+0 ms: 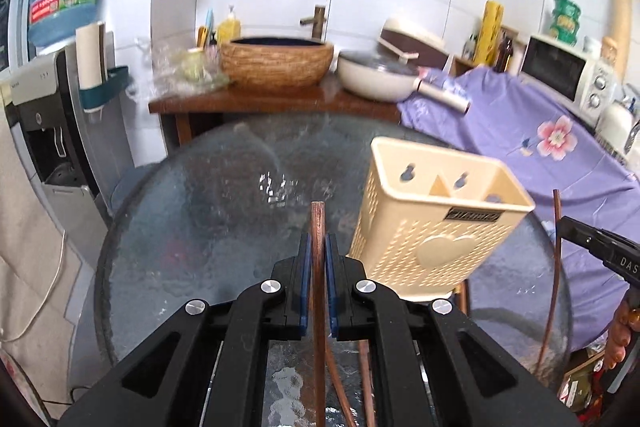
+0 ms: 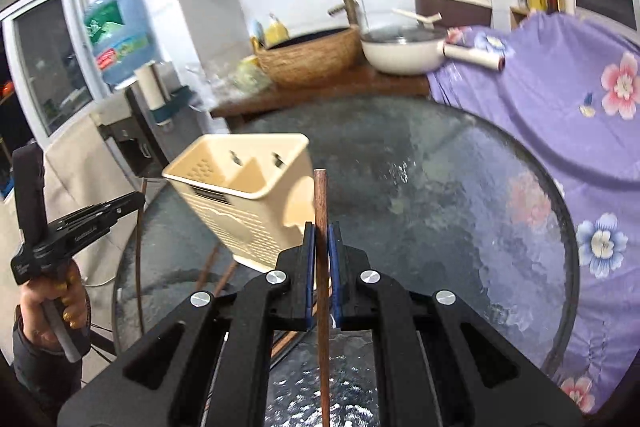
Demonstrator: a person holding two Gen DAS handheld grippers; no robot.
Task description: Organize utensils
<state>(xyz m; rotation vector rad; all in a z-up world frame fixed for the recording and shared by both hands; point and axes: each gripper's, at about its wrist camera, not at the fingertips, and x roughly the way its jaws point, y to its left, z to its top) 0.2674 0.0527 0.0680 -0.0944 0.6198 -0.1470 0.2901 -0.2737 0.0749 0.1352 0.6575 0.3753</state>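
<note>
A cream plastic utensil holder point(image 1: 436, 223) with two compartments stands on the round glass table point(image 1: 208, 195); it also shows in the right wrist view point(image 2: 248, 195). My left gripper point(image 1: 319, 243) is shut on a brown wooden chopstick point(image 1: 318, 227) that points up, held left of the holder. My right gripper point(image 2: 321, 231) is shut on another brown chopstick point(image 2: 321, 211), right of the holder. The right gripper with its chopstick point(image 1: 556, 227) shows at the left wrist view's right edge. More chopsticks point(image 2: 212, 267) lie on the glass by the holder's base.
A wooden counter point(image 1: 272, 99) behind the table holds a woven basin point(image 1: 276, 61) and a white pan point(image 1: 376, 75). A purple floral cloth point(image 1: 540, 143) covers furniture to the right, with a microwave point(image 1: 564, 75). A water dispenser point(image 1: 56, 99) stands left.
</note>
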